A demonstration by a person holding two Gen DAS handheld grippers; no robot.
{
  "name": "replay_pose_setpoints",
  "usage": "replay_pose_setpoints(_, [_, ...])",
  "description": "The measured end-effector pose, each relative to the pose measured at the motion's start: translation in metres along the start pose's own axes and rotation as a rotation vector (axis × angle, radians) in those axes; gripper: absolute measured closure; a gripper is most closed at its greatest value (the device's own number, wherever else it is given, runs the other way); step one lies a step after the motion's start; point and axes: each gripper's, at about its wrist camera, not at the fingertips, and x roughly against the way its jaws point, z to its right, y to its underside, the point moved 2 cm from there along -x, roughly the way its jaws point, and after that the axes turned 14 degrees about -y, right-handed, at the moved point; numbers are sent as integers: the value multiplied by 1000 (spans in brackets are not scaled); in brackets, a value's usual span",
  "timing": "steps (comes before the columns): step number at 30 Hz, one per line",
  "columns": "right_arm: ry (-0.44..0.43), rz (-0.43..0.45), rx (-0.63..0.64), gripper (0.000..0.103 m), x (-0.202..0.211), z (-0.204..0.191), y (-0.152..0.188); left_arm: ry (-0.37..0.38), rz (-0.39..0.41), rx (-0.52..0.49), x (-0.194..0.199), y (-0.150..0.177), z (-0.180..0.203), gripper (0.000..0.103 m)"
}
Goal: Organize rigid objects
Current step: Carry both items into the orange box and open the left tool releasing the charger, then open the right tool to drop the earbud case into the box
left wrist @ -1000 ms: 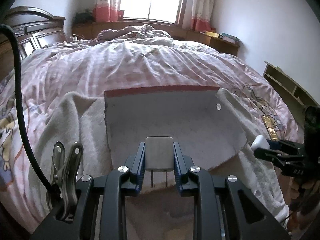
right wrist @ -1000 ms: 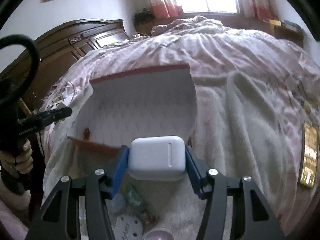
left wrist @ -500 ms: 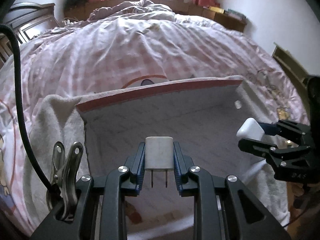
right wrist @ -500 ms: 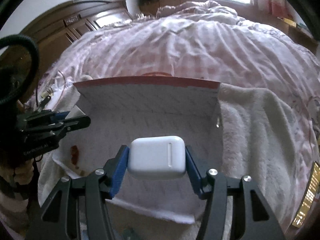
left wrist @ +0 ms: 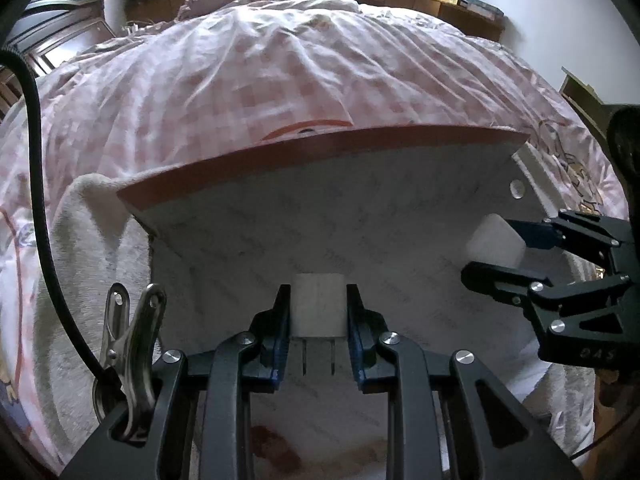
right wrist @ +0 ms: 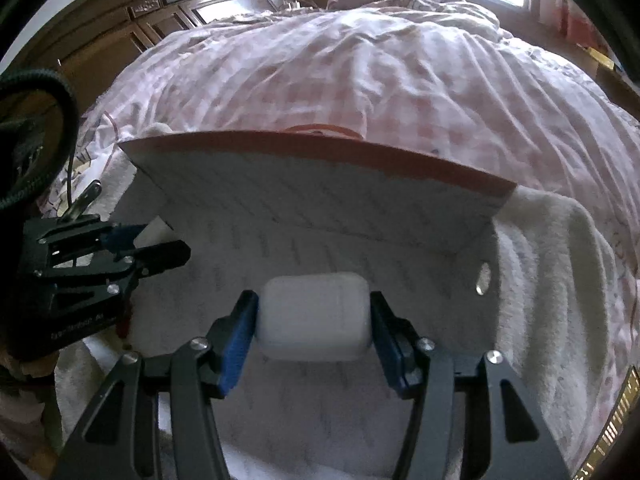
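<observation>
The charger plug (left wrist: 318,305) is seen at the lower centre of the left wrist view, clamped between the blue pads of the left gripper (left wrist: 318,316), whose jaws are drawn in narrow upon it; its two prongs point back toward the camera, so its long axis lies along the fingers. In the right wrist view the white earbud case (right wrist: 313,316) is held at lower centre by the right gripper (right wrist: 313,320), the jaws set about half apart and pressed on the case's two short ends, its long side lying across the frame.

Just beyond and beneath both held things, the pale floor of the open box (left wrist: 360,216) is spread across the middle of each view. Both grippers are judged to be over the box already, tilted downward, so that the box floor lies ahead of and below each load. In the left view the right gripper is seen at right centre, near the box's right wall; neither hand is judged clearly nearer the floor.

The box's red-edged back wall stands further off, with a white towel (left wrist: 92,248) under it. Beyond, the pink checked bedspread (left wrist: 280,72) fills the upper frame.
</observation>
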Motion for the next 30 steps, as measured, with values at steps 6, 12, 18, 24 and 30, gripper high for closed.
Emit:
replay_pose_setpoints(6, [7, -25, -8, 44, -18, 7, -3, -11, -25, -7, -18, 2, 4, 78])
replay_pose_setpoints(12, [20, -25, -15, 44, -22, 10, -2, -30, -6, -12, -21, 1, 6, 78])
replay_pose_setpoints(18, [40, -22, -10, 44, -24, 8, -2, -46, -2, -5, -21, 0, 7, 78])
replay_pose_setpoints(24, [59, -23, -10, 44, -24, 7, -1, -45, -7, -3, -23, -2, 7, 67])
replay_pose_setpoints(30, [60, -19, -25, 44, -22, 9, 0, -59, -9, -13, -23, -3, 9, 61])
